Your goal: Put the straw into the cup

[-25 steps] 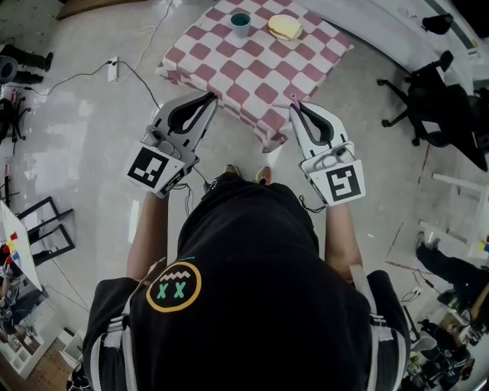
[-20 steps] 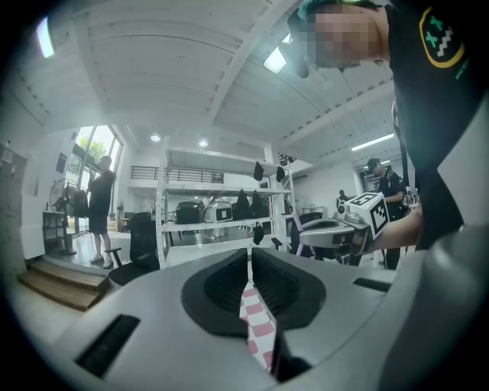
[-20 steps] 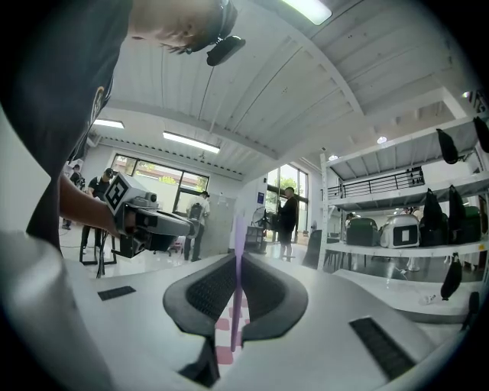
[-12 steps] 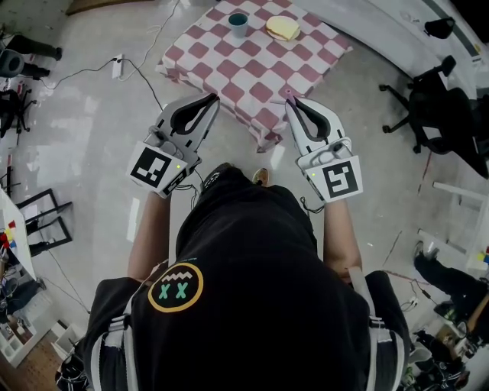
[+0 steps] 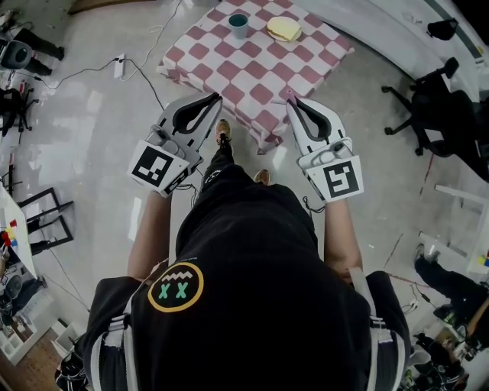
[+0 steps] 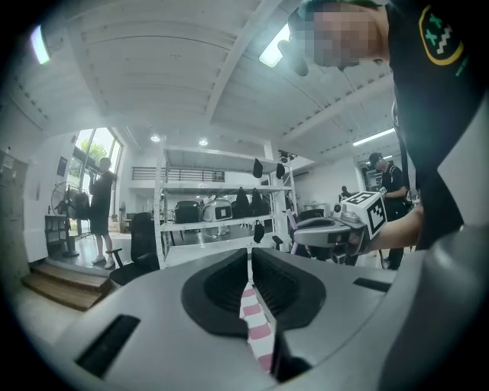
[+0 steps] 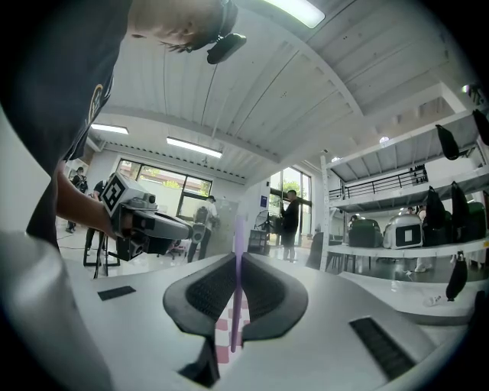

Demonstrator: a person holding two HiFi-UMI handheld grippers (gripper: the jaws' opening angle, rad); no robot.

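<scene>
Head view: one cup (image 5: pixel 238 23), one straw (image 5: pixel 289 96).

Your left gripper (image 5: pixel 216 98) and right gripper (image 5: pixel 291 101) had smooth, matt grey plastic shells with ribbed black pads (image 7: pixel 212 293). Your straw (image 7: pixel 238 267) looked like translucent purple plastic. The tablecloth (image 5: pixel 260 72) was soft checked cloth, and the floor (image 5: pixel 84 107) shone glossy.

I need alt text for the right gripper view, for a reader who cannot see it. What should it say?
The right gripper has its two dark jaws shut on a thin purple plastic straw, which runs up the middle of the picture. Beyond, at the left, a hand holds the left gripper; white metal shelves stand at the right.
</scene>
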